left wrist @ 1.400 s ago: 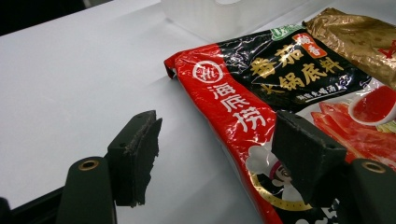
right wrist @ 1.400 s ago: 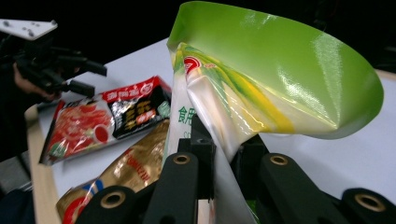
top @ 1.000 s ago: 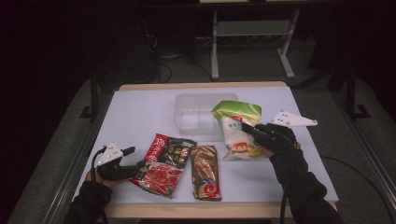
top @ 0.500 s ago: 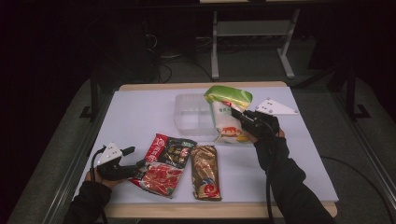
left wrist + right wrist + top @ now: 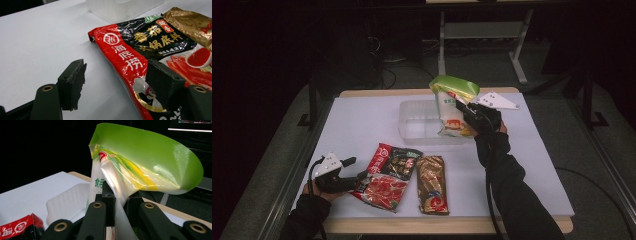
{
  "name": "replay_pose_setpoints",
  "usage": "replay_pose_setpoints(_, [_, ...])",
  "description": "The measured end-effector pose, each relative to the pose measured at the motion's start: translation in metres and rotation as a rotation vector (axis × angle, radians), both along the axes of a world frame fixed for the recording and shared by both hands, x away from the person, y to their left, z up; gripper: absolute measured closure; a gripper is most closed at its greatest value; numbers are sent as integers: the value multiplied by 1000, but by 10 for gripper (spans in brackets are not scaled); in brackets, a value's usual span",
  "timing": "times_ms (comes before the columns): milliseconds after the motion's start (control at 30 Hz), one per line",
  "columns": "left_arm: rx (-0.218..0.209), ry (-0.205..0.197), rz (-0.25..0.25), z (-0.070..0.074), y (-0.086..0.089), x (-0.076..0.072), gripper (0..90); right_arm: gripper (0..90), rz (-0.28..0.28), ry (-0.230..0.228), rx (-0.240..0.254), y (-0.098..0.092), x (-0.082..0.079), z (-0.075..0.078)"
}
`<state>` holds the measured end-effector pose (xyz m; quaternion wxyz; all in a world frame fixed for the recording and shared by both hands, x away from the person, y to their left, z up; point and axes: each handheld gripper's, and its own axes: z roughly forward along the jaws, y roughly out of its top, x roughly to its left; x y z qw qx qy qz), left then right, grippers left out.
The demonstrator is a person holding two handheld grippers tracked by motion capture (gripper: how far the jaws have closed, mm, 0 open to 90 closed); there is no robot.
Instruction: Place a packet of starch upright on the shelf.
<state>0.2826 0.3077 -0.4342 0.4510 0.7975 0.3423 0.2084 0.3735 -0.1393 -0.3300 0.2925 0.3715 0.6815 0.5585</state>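
High view, left edge: your left gripper rests on the near left of the table, jaws apart, one over the red packet.
Left gripper view: red packet's edge lies between the spread jaws, unpinched.
Middle: gold packet just right of the red one; clear tray farther off.
Right: your right gripper is clamped on the green bag, held up over the tray's right end.

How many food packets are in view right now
3: the green packet is pinched in the right gripper above the clear tub; the red packet and the gold packet lie flat near the table's front edge.
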Motion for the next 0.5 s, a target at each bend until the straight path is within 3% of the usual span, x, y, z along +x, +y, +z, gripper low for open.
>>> replay_pose_setpoints(433, [-3, 2, -8, 0, 0, 0, 313, 812, -88, -17, -14, 6, 20, 5])
replay_pose_setpoints(500, [-4, 3, -10, 0, 0, 0, 313, 813, -124, -18, -14, 7, 27, 5])
